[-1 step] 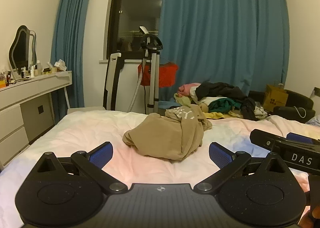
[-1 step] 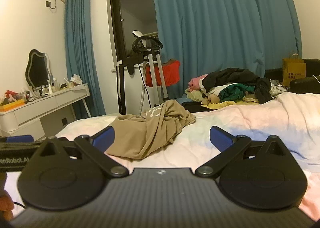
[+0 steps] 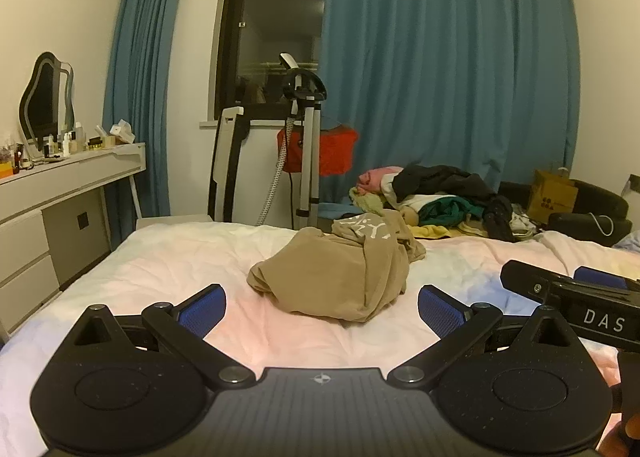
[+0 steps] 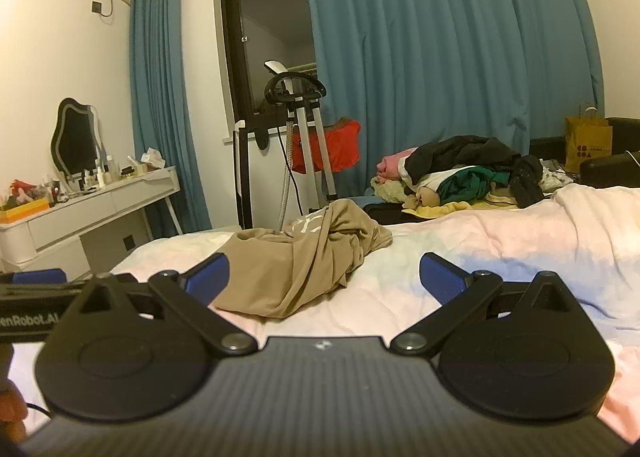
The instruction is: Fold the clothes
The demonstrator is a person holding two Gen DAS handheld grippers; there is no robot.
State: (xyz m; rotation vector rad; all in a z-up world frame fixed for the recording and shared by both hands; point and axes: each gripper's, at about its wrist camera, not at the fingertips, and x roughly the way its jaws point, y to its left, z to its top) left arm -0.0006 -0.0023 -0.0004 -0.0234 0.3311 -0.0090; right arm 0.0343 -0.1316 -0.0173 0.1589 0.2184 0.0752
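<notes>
**Desk:** What do you have on your feeds, left side first?

**Me:** Far left I see a white bench (image 3: 72, 173) with a mirror (image 3: 46, 97) and small bottles. Then teal curtains (image 3: 440, 77), a dark window, and a garment steamer on a stand (image 3: 302, 137). My left gripper (image 3: 322, 309) is spread wide, blue pads well apart, nothing between them.

**Desk:** And the garment?

**Me:** A tan garment (image 3: 340, 273) lies crumpled in a loose mound on the bed (image 3: 180, 257) — bunched, creased, one part draped over the rest. White printed lettering shows on its upper fold, too twisted for me to read. It sits ahead of both grippers, touching neither.

**Desk:** The right one?

**Me:** The right gripper (image 4: 324, 277) is spread as well, holding nothing. In its own view the garment lies towards its left finger. Beyond the bed is a pile of clothes (image 3: 436, 197) — black, green, pink, yellow.

**Desk:** Any writing?

**Me:** "DAS" on the right gripper's side in the left view. In the right view, "enRobot.AI" on the left gripper, cut off by the edge. A yellow paper bag (image 4: 588, 145) at far right carries dark round marks that I cannot read.
</notes>
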